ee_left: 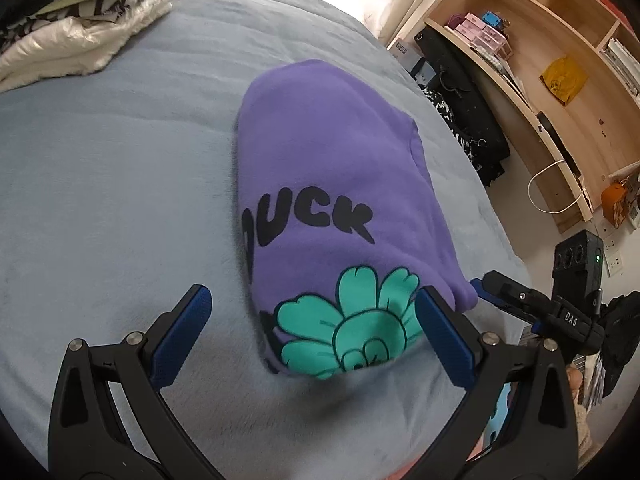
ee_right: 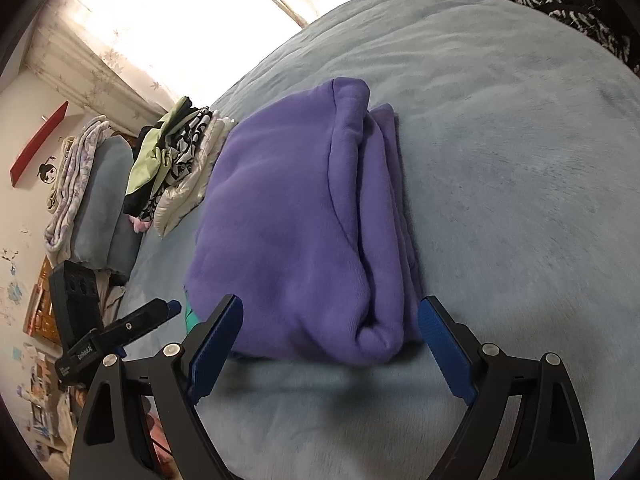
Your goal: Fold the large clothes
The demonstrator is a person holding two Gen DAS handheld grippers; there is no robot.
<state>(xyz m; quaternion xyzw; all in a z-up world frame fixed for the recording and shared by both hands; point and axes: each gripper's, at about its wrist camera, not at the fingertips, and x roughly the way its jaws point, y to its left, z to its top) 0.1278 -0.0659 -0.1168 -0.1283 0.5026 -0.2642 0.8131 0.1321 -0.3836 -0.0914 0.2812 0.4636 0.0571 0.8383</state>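
A bed under a pale blue plush cover fills most of both views. A wooden shelf unit stands past its far right side in the left wrist view, with small boxes, books and a yellow cloth in its compartments and dark clothes piled at its foot.

The hoodie, purple and folded into a thick bundle, lies on the bed near its middle. In the left wrist view its top face shows black lettering and a teal flower print at the near end. In the right wrist view the hoodie shows plain purple, with layered folded edges along its right side and a rolled corner at the near right.

A stack of folded clothes, green, black-and-white patterned and white, sits on the bed well apart from the hoodie, toward the window. Beyond it, in the right wrist view, a folded grey blanket lies at the bed's edge.

The left tongs stand released and wide, just over the near end of the hoodie, the flower print between the blue pads, which press nothing. The right tongs are also released, spread wide before the near edge of the hoodie, holding nothing.
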